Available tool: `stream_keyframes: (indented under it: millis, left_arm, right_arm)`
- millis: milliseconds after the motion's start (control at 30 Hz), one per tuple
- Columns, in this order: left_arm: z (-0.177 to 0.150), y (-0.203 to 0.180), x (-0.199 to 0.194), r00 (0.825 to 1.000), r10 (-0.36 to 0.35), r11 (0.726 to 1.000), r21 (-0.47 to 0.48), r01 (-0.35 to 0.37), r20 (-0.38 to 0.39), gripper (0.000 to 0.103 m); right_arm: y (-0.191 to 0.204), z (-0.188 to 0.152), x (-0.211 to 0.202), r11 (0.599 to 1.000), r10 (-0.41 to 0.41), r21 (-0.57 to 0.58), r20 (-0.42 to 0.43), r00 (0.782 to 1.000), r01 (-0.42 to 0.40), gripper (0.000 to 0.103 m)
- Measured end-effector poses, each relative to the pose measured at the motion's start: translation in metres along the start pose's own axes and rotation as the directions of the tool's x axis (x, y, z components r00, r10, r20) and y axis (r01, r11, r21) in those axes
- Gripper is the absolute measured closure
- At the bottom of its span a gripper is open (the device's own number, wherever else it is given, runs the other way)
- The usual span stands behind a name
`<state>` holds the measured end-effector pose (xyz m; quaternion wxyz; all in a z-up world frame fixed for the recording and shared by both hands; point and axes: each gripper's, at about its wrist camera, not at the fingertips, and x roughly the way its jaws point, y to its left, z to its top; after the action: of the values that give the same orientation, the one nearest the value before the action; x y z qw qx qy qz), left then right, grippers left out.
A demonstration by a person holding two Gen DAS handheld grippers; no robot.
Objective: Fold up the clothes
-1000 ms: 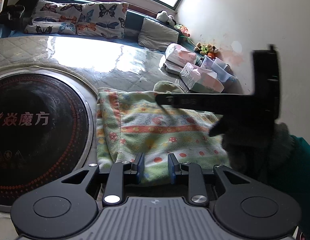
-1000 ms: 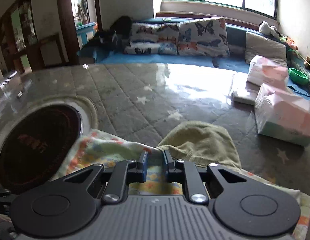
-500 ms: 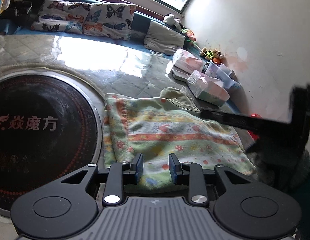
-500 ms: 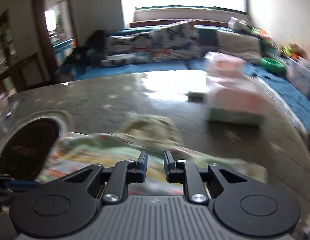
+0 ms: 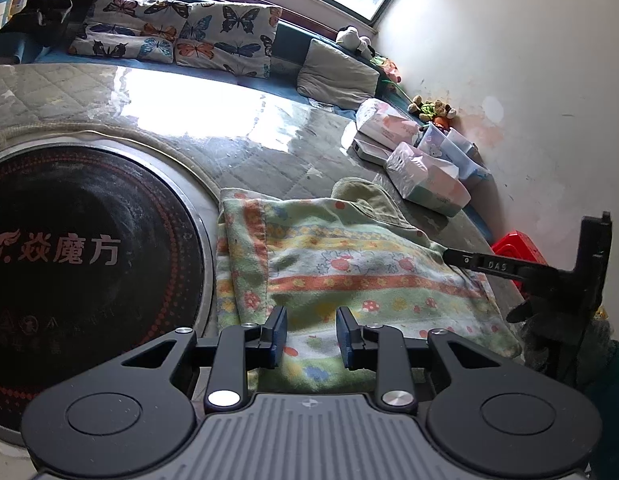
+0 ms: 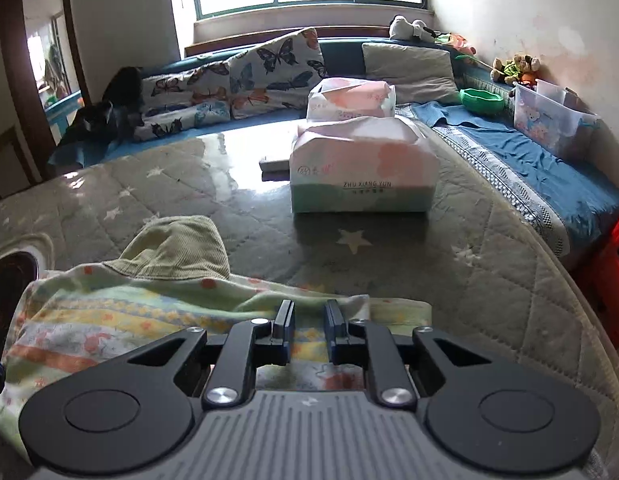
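Observation:
A pastel garment (image 5: 349,264) with flower and mushroom stripes lies flat on the quilted table, right of the round cooktop. An olive corduroy piece (image 5: 369,200) sticks out from under its far edge. My left gripper (image 5: 311,334) is open, low over the garment's near hem, nothing between its fingers. My right gripper (image 5: 461,260), held by a gloved hand (image 5: 549,320), reaches in at the garment's right edge. In the right wrist view the right gripper (image 6: 309,330) stands narrowly open above the garment (image 6: 129,312) near its edge, with the corduroy piece (image 6: 181,248) ahead on the left.
A black round cooktop (image 5: 81,248) is set into the table at the left. Two tissue packs (image 6: 361,172) stand beyond the garment. A red stool (image 6: 613,280) sits past the table's right edge (image 6: 569,312). A bench with butterfly cushions (image 6: 269,68) lines the far wall.
The right gripper has drawn back from over the garment's middle to its right edge, and its view has swung right. The left gripper has stayed near the near hem.

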<state>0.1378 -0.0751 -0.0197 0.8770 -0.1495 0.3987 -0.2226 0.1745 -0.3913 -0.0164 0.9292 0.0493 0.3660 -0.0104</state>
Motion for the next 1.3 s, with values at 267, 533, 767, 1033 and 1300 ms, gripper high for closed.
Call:
stream_keyframes:
  millis: [267,533,767,1033,1300]
  left_arm:
    - [0.002,-0.001,-0.002,1.000,0.011,1.000,0.007,-0.011,-0.002,0.064]
    - [0.003,-0.006,-0.013,0.999,0.038,0.999,0.029,-0.038,0.022,0.039]
    - [0.005,-0.003,-0.026,0.995,0.080,0.996,0.031,-0.082,0.054,0.027]
    - [0.006,0.012,-0.039,0.992,0.109,0.994,-0.024,-0.108,0.066,0.010]
    - [0.013,0.032,-0.050,0.988,0.135,0.985,-0.118,-0.126,0.069,0.003]
  right_arm:
    - [0.025,-0.004,-0.035,0.995,0.060,-0.087,0.017,0.998,-0.058,0.071]
    - [0.065,-0.020,-0.075,0.971,0.144,-0.198,0.030,0.989,-0.135,0.056]
    - [0.092,-0.045,-0.089,0.944,0.193,-0.271,-0.008,0.981,-0.188,0.054]
    - [0.131,-0.067,-0.099,0.892,0.250,-0.374,-0.055,0.967,-0.252,0.050]
    - [0.169,-0.078,-0.101,0.830,0.283,-0.482,-0.070,0.956,-0.281,0.050]
